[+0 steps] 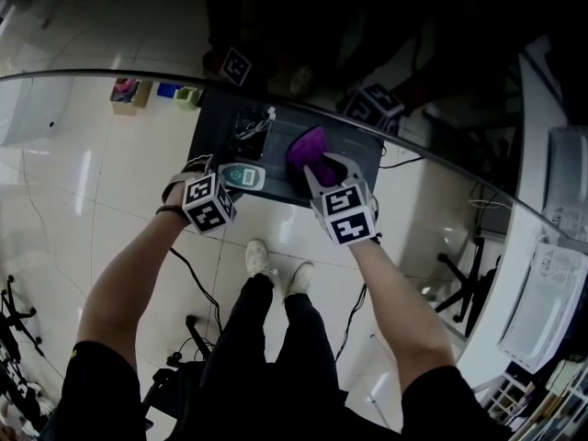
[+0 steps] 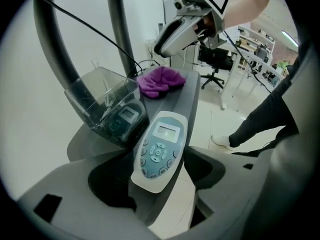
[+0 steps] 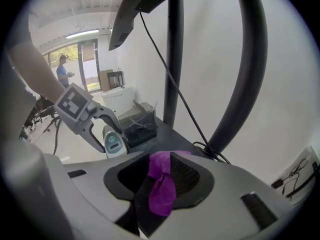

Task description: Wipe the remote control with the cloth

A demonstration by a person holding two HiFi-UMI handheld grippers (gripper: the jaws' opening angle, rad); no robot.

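Observation:
The white remote control (image 2: 159, 149) with blue-grey buttons lies at the front edge of the dark table (image 2: 192, 89), its near end past the edge. My left gripper (image 2: 157, 178) has a jaw on each side of it. The remote fills the gap, and contact with the pads is not visible. The purple cloth (image 2: 160, 81) sits bunched on the table further along. My right gripper (image 3: 161, 184) hangs just above the cloth (image 3: 162, 201), jaws apart, nothing pressed between them. In the head view the remote (image 1: 243, 176) is left of the cloth (image 1: 306, 148).
A clear plastic box (image 2: 107, 104) holding cables stands on the table beside the remote. A curved dark pole (image 3: 250, 74) and a straight post (image 3: 172, 59) rise behind the table. An office chair (image 2: 215, 59) and shelves are further off. A person (image 3: 63, 71) stands far back.

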